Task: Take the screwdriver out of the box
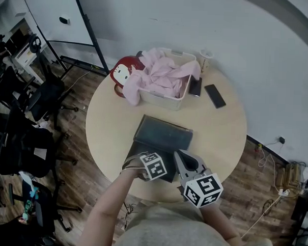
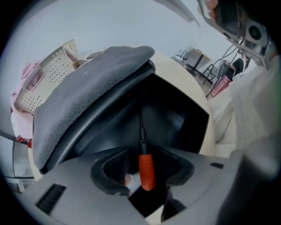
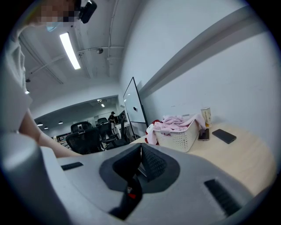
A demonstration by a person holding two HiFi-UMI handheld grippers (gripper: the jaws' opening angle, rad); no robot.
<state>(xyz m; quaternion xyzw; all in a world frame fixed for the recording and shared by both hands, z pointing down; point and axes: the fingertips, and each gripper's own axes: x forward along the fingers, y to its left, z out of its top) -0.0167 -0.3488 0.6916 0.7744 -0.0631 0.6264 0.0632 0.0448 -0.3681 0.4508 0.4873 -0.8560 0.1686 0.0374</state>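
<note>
A round pale counter [image 1: 220, 133] stands on a dark wood floor [image 1: 79, 193], with a white wall [image 1: 199, 20] at twelve o'clock. A whiteboard [image 1: 52, 13] stands at eleven, black office chairs [image 1: 25, 150] crowd nine, and cables [image 1: 265, 159] trail at four. A strip light [image 3: 70, 50] glows overhead.

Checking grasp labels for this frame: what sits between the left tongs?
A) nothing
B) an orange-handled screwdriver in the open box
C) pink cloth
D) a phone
B: in the left gripper view the orange-handled screwdriver lies in the open box. It is between the pads of the left gripper, whose tongs stand apart and do not press on it.
</note>
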